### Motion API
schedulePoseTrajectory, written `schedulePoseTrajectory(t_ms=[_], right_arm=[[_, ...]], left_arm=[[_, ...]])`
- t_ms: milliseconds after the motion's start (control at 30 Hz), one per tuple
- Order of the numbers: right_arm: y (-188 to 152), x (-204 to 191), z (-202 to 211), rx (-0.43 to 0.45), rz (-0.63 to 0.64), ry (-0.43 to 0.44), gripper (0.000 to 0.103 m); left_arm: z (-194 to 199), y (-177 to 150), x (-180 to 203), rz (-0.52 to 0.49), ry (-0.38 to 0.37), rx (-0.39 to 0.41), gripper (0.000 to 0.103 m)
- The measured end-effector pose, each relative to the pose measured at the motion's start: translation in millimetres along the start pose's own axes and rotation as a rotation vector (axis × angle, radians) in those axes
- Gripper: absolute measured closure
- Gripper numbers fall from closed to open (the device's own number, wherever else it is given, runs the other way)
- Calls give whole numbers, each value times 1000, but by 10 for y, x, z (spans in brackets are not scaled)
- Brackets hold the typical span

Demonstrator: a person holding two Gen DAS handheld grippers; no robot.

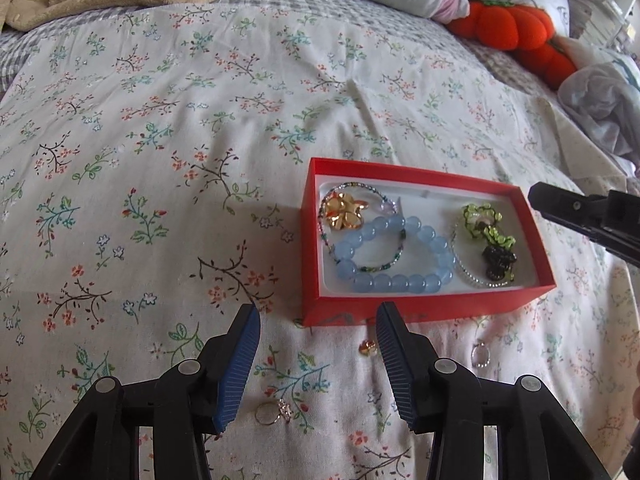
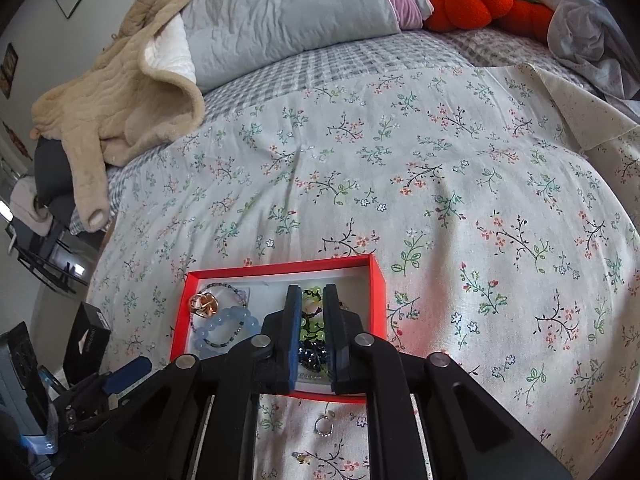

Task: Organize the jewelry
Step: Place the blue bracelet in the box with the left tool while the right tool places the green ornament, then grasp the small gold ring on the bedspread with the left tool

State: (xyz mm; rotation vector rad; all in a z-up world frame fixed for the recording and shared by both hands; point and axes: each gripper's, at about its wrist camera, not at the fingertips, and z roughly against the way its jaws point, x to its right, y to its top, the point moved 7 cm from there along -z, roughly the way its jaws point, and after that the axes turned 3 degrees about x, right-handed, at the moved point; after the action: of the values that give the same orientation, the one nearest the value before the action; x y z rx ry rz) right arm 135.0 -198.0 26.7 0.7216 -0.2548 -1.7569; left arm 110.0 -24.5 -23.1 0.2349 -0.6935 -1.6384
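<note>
Flowery bed cover fills both views, and all the jewelry sits on it. Closest, the left gripper [image 1: 318, 364] is open with nothing between its blue pads; a small ring [image 1: 273, 413] lies low between them, a tiny gold charm [image 1: 367, 347] just ahead, and another ring [image 1: 480, 354] off to its right. I think the left hand is nearer these loose bits. Next comes the red box [image 1: 420, 306], long side facing the gripper, holding a blue bead bracelet [image 1: 394, 258]. The right gripper [image 2: 312, 300] hangs over the green beaded piece [image 2: 310, 294], jaws a little apart, not pinching it. Far back lie pumpkin pillows [image 1: 508, 24]. I see no readable writing.
</note>
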Motion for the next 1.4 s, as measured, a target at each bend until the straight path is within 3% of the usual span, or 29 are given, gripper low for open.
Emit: schedulePoseTrajectory(t_ms=[100,233,500,833,1167,1300,1400], right_arm=[[-31,23,68,-4,-6,5,69],[-100,38,187,-5,12,-1,60],[-396,41,394,-42,65,-27,50],[-767,207,438,-78,99,-94,44],[-1191,315,209,-149,216,-177,44],[-1314,410,94,-177,239,-209,44],[-1383,479,-1,-194,256,-239,41]], left_arm=[[12,-26,14,-10,7,-1,48],[52,-66,22,-21,15,3,43],[158,-235,61,-67,34,-2,30],[192,-529,-145,-101,115,-16,18],[-10,-910,-405,-137,186,23,18],[-58,-965,-470,-160,209,103,3],[-107,-937,-470,-155,224,88,1]])
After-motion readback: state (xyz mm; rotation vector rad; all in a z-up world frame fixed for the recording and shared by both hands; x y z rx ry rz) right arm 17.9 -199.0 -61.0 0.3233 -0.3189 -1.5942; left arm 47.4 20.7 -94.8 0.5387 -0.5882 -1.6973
